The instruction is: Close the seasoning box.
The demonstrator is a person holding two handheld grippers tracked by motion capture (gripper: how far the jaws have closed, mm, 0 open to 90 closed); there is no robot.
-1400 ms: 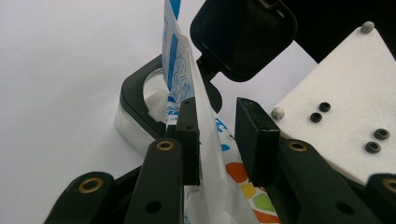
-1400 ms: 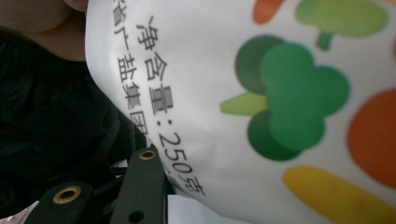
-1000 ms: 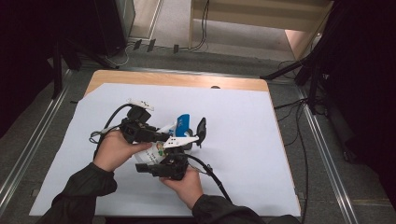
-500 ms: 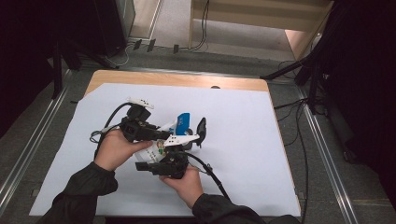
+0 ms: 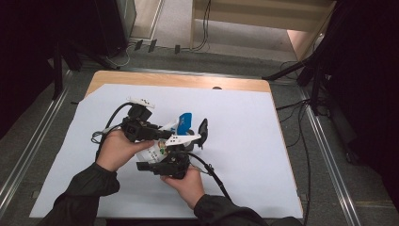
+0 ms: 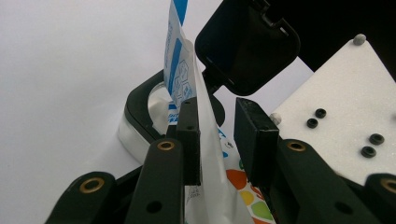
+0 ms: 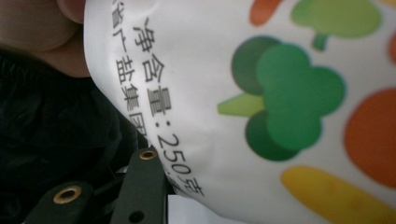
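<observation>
A white pouch (image 5: 151, 151) printed with vegetables (image 7: 280, 107) and with a blue top (image 5: 185, 122) is held between both hands above the table. My left gripper (image 5: 162, 134) comes from the left, and its jaws (image 6: 222, 135) are shut on the pouch's upper part (image 6: 205, 154). From below, my right gripper (image 5: 159, 153) is shut on the pouch; one of its fingers (image 7: 142, 182) lies against the pouch's edge, the other is hidden. Behind the pouch's blue top (image 6: 176, 70) stands a white container with a black rim (image 6: 140, 105) and its black flip lid (image 6: 247, 46) open.
A white sheet (image 5: 244, 155) covers the wooden table (image 5: 188, 81). The right gripper's white three-cornered plate (image 6: 345, 116) sits close to the left jaws. Cables (image 5: 214, 174) trail from both grippers. Metal rails and dark stands surround the table.
</observation>
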